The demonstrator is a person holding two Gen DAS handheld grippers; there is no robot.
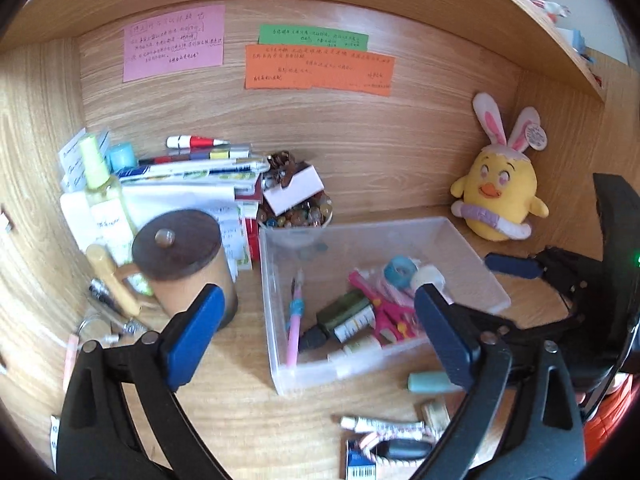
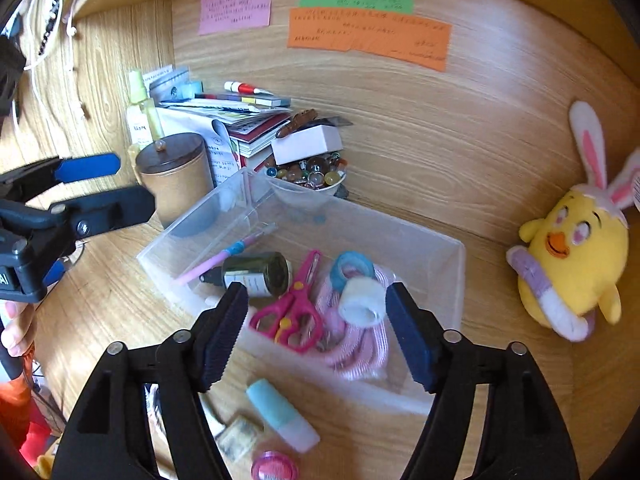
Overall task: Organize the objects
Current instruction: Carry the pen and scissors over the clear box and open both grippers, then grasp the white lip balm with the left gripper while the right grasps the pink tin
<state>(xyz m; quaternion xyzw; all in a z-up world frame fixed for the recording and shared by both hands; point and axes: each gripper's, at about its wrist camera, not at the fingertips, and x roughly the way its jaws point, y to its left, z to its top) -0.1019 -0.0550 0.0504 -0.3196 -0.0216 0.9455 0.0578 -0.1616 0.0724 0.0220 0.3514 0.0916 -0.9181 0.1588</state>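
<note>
A clear plastic bin stands on the wooden desk. In it lie a pink pen, a dark green bottle, pink scissors, a blue tape roll and a white roll. My left gripper hovers open over the bin's near left part, nothing between its pads. My right gripper is open above the bin's near wall, over the scissors without touching them. Loose in front of the bin lie a teal tube, a small gold packet and a pink round case.
Left of the bin stands a wooden lidded mug, behind it a bowl of marbles, a stack of books and a spray bottle. A yellow chick plush sits at the right. Paper notes hang on the back wall.
</note>
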